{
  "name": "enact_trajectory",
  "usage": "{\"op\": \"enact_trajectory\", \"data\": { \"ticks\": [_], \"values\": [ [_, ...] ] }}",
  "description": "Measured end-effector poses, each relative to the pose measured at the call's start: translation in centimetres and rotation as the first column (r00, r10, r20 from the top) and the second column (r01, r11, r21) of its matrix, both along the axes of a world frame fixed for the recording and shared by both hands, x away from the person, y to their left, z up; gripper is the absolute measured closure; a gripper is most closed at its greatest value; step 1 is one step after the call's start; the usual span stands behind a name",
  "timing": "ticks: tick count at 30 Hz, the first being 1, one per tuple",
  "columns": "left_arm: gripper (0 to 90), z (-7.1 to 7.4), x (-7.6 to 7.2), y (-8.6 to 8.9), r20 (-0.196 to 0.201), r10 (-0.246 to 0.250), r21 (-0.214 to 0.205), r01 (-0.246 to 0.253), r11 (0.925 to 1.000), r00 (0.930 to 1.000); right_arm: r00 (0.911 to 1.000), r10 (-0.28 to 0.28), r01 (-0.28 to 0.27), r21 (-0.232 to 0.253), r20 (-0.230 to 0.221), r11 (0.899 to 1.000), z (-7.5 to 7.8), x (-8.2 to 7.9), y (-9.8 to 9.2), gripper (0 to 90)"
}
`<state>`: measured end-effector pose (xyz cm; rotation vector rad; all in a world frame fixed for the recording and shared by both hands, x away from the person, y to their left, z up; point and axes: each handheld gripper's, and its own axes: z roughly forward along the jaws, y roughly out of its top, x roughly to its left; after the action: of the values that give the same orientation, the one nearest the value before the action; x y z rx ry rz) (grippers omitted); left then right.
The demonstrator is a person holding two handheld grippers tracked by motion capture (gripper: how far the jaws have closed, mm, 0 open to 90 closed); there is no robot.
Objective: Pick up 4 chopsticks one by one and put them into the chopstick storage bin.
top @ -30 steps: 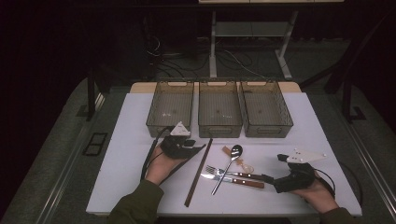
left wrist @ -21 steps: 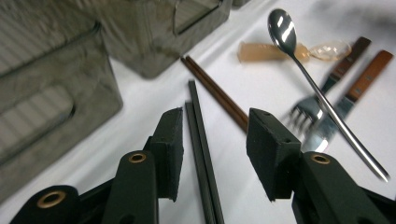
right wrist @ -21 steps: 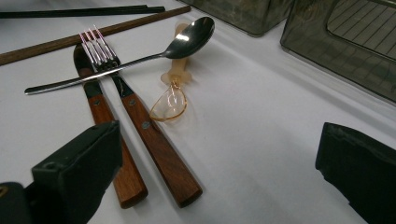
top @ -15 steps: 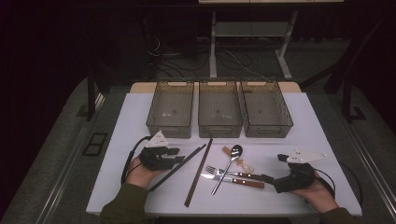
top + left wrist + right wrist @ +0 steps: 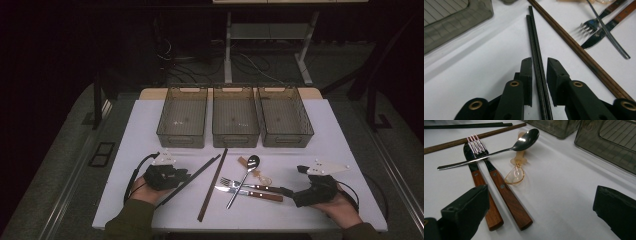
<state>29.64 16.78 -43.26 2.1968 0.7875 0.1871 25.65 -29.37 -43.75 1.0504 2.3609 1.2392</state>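
Across the upper middle of the high view sit three grey bins (image 5: pixel 235 125) in a row on the white table (image 5: pixel 345 145), all three empty as far as the mesh floors show. Below them, lower left, the black chopsticks (image 5: pixel 192 178) lie as a pair, long axis running diagonally from lower left up toward centre. The left gripper (image 5: pixel 182 175) is right on them, far nearer than the right. In the left gripper view the sticks (image 5: pixel 537 57) run straight up the frame between the jaws, which have just been closing; a sliver of gap remains each side, so no pinch yet. Lower right, the right gripper (image 5: pixel 287 191) stands wide open by the wooden-handled fork (image 5: pixel 499 183) and knife (image 5: pixel 477 187).
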Motion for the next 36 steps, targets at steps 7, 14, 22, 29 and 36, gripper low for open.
{"op": "enact_trajectory", "data": {
  "ticks": [7,14,22,29,36],
  "values": [
    [78.1,-0.35,0.12,-0.37,-0.019,-0.01,0.027,0.01,0.9996,0.9998,1.0,0.0,0.0,0.0,0.0,1.0,-0.01,0.03,0.0,0.8],
    [80.0,-0.59,0.32,-0.52,-0.024,-0.019,0.047,0.02,0.9987,0.9995,1.0,0.001,-0.001,0.0,0.0,1.0,-0.02,0.02,0.02,0.8],
    [80.0,-0.72,0.36,-0.6,-0.031,-0.01,0.051,0.012,0.9986,0.9995,1.0,0.003,-0.003,-0.002,0.001,1.0,-0.03,0.04,0.02,0.8],
    [80.1,-0.81,0.42,-0.67,-0.024,-0.007,0.071,0.009,0.9974,0.9997,1.0,0.003,-0.003,-0.002,0.002,1.0,-0.03,0.03,0.03,0.8],
    [80.0,-0.99,0.41,-0.9,-0.018,0.001,0.087,0.001,0.9962,0.9998,1.0,0.004,-0.004,-0.003,0.003,1.0,-0.04,0.05,0.02,0.8]
  ]
}}
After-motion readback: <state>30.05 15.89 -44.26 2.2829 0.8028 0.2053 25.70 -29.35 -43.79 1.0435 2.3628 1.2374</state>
